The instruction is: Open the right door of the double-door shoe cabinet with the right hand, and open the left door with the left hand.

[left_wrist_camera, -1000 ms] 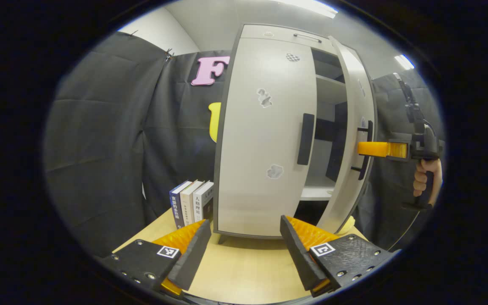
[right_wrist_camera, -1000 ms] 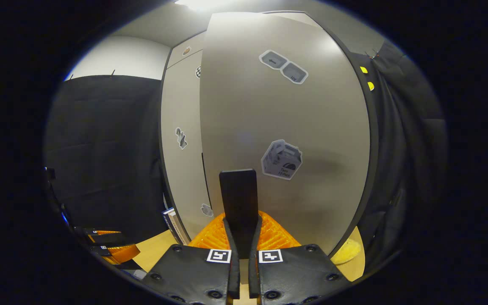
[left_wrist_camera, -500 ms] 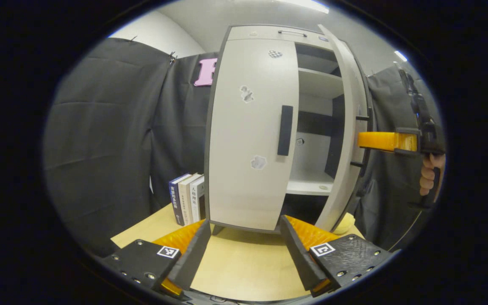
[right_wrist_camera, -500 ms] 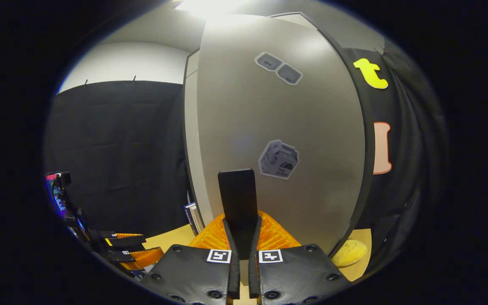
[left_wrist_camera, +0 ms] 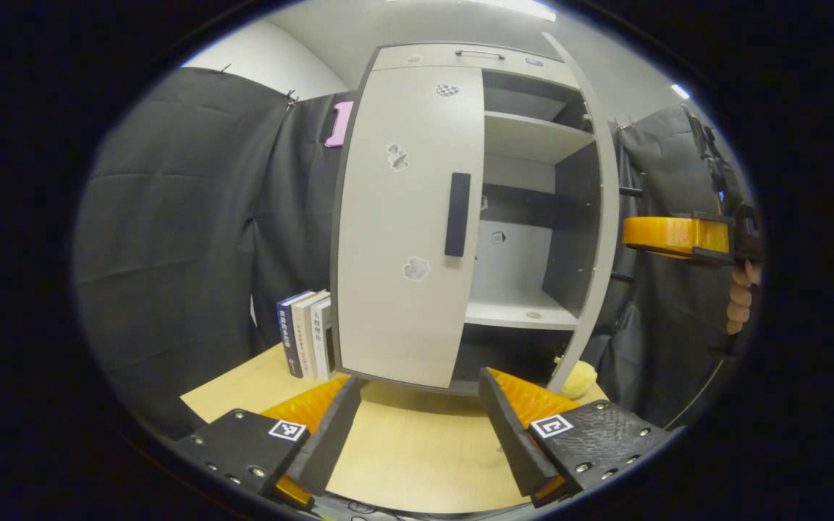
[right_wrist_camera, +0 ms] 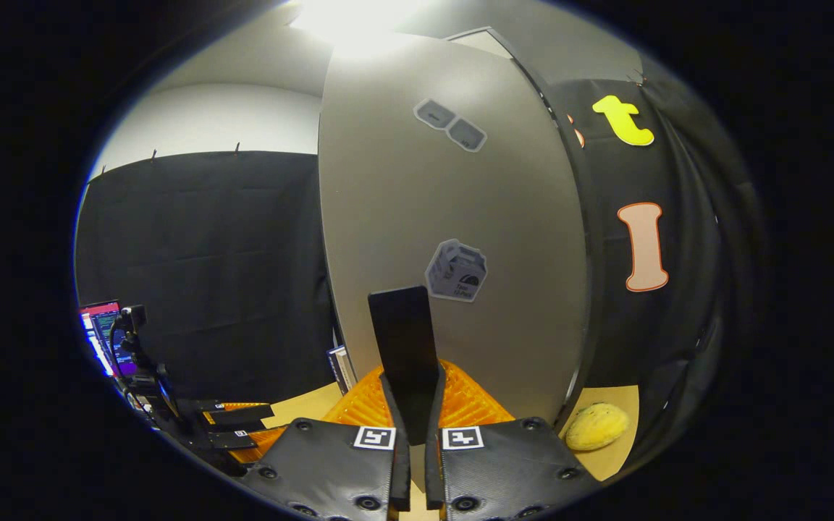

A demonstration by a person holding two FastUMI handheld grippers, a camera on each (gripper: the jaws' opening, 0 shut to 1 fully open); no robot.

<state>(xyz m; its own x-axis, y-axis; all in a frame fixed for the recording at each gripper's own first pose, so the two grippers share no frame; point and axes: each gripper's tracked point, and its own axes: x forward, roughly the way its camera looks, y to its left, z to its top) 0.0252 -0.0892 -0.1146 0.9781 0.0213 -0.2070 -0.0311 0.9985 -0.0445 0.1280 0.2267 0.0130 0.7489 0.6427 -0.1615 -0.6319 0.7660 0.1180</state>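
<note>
The shoe cabinet (left_wrist_camera: 417, 217) stands on the wooden surface (left_wrist_camera: 402, 441). Its right door (right_wrist_camera: 453, 239) is swung wide, the right tongs (right_wrist_camera: 411, 405) clamped on that door's handle (right_wrist_camera: 401, 340). The left door (left_wrist_camera: 406, 224) is shut, and the left tongs (left_wrist_camera: 417, 427) hang spread apart in front of it, holding nothing.

Both doors look like stiff, light panels that should swing easily on hinges. The place to grip is the left door's dark upright handle (left_wrist_camera: 457, 214) near its inner edge (a smooth bar, so squeeze squarely). Books (left_wrist_camera: 305, 344) stand just beside the hinge side, which may limit a full swing. The surface in front looks free, and a yellow sponge (right_wrist_camera: 596, 427) lies by the right door's foot.
</note>
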